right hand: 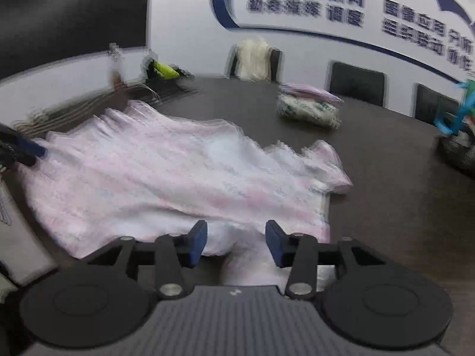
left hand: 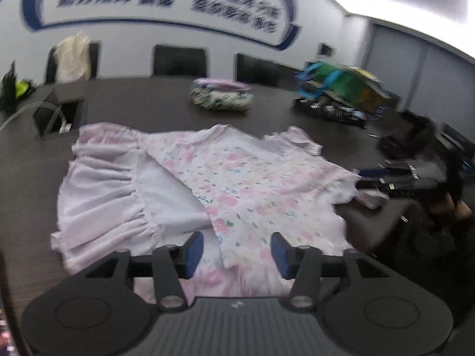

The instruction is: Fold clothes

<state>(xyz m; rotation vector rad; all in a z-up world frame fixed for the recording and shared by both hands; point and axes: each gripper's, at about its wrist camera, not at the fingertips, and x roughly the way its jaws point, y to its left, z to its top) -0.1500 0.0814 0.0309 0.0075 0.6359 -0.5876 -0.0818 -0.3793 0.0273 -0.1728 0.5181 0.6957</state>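
Observation:
A pink floral dress [left hand: 252,184] lies spread on the dark table [left hand: 142,103]. One floral side is folded over its plain lilac ruffled skirt [left hand: 101,195]. My left gripper [left hand: 238,252] is low over the near hem. Its blue pads stand wide apart, with cloth lying flat under the gap. My right gripper [right hand: 236,238] is over the same dress [right hand: 166,175] at its near edge, also open, a loose hump of cloth between the pads but not pinched. At the left edge of the right wrist view, one blue fingertip [right hand: 35,148] of the left gripper shows by the dress. Both views are blurred.
A folded stack of clothes [left hand: 221,95] sits farther back on the table. A pile with green and blue bags [left hand: 335,89] fills the far right. An open cable box [left hand: 59,115] is set into the table at left. Chairs [left hand: 179,59] line the wall. A person's hand [left hand: 452,207] shows at right.

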